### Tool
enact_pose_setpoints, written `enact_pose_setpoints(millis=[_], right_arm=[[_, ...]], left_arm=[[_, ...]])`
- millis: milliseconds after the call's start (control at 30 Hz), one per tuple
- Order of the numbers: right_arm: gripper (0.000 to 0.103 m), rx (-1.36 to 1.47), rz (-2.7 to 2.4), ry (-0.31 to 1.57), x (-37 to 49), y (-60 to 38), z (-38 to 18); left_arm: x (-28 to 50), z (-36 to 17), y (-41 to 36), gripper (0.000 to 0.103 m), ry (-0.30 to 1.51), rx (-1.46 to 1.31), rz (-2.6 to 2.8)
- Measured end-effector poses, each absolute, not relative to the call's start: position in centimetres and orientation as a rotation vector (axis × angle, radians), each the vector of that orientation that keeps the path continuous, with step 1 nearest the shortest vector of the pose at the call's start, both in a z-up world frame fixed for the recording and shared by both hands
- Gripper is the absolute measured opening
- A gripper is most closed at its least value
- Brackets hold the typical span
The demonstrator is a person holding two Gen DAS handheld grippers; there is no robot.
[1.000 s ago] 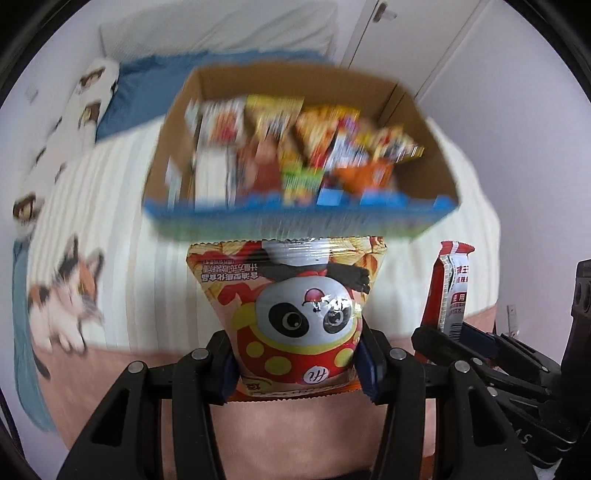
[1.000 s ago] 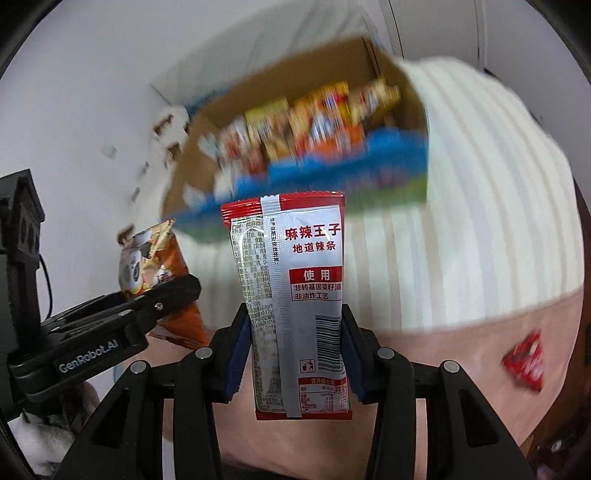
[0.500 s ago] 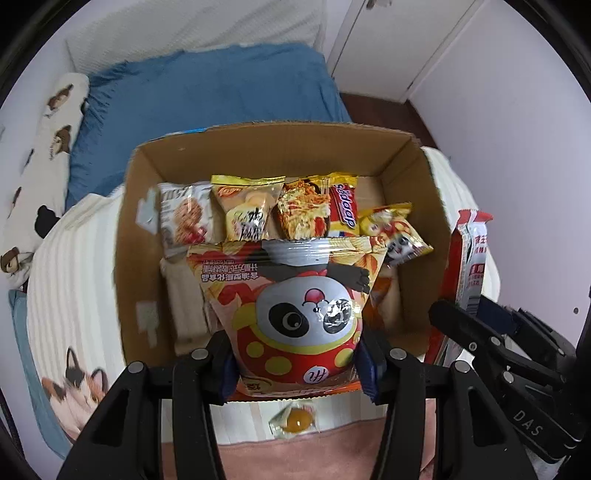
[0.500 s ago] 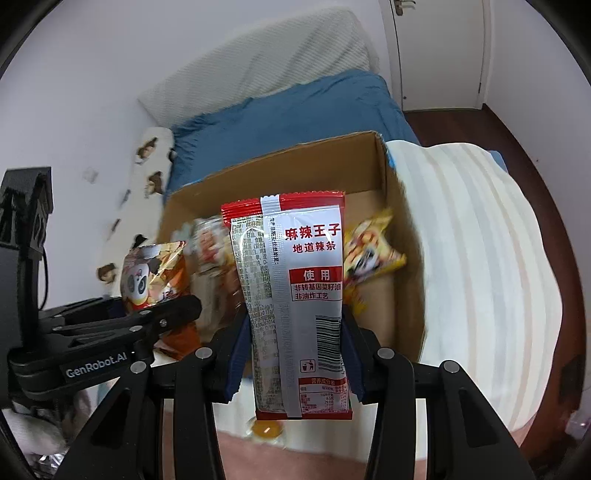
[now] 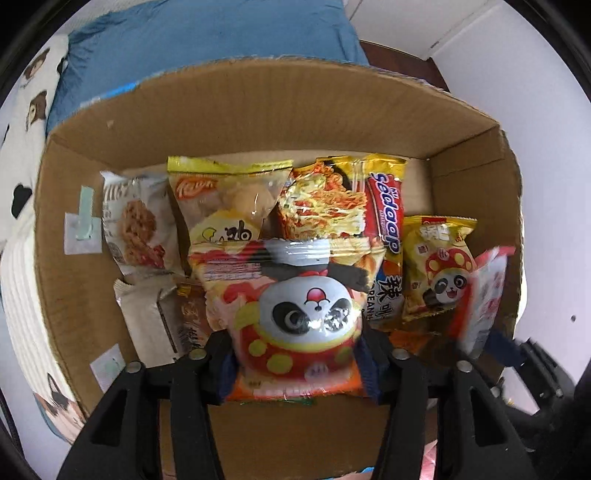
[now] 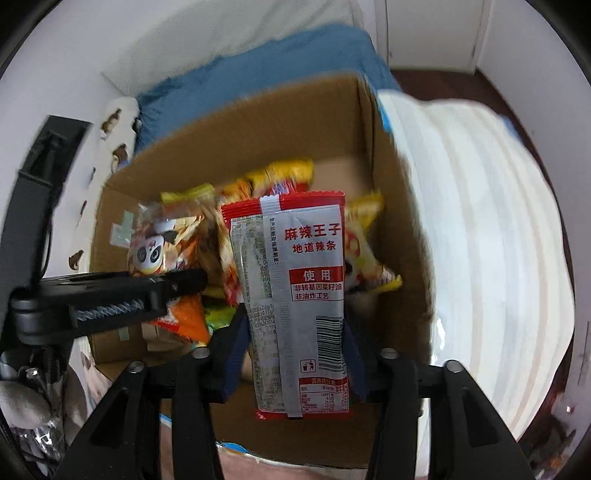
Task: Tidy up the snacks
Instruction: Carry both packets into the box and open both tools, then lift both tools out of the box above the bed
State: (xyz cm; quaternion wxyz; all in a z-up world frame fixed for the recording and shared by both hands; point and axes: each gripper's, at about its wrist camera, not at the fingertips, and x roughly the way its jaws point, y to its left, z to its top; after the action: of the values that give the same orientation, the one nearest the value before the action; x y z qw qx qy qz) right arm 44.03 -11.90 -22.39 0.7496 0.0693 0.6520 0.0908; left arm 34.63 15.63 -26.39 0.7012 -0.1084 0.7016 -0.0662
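Panda snack bag [image 5: 295, 317] upright between the blue pads of the left gripper [image 5: 297, 363], above the open cardboard box [image 5: 236, 110]; the jaws have just been opening, pads look only just beside the bag's edges, grip slackened; red-and-grey spicy strip packet [image 6: 301, 295] upright between the fingers of the right gripper [image 6: 295, 363], over the same box; those jaws have just been opening too, gaps showing either side of the packet; box already holds a row of packets: noodle pack [image 5: 347, 206], yellow bag [image 5: 225, 199], small panda bag [image 5: 437, 266]; box sits on a striped cover [image 6: 480, 221]; blue bedding [image 5: 207, 33] behind.
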Motion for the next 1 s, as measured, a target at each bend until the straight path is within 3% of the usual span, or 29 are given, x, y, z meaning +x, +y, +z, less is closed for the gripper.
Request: enact_pose_setpoints(millis=[33,67,167,400,833,1000], right_arm=[[0.067,0.136,0.195,1.423,43.9,-11.9,-22.5],[0.079,0.118,0.188,1.414,43.8,-11.9,-22.6],[0.086,0.133,0.195,1.41,43.5,-12.3,-22.8],[0.096,0.12,0.19,1.417,42.7,-11.5,-22.2],[0.097,0.106,0.173,1.377,40.6,-11.1,-20.1],[0.097,0.07,0.172,1.316,38.7,-10.7,-18.2]], left_arm=[[34.6,-26.4,15.7,0.079,1.558,-0.245,-0.141],[34.6,-26.3,15.8,0.088,1.548,-0.241,-0.134],[34.3,-25.6,15.7,0.095,1.516,-0.216,-0.136],[33.3,-24.2,16.5,0.096,1.472,-0.212,-0.103],[29.1,-20.9,19.5,0.096,1.369,-0.23,-0.025],[26.1,-18.5,19.3,0.096,1.243,-0.186,0.016]])
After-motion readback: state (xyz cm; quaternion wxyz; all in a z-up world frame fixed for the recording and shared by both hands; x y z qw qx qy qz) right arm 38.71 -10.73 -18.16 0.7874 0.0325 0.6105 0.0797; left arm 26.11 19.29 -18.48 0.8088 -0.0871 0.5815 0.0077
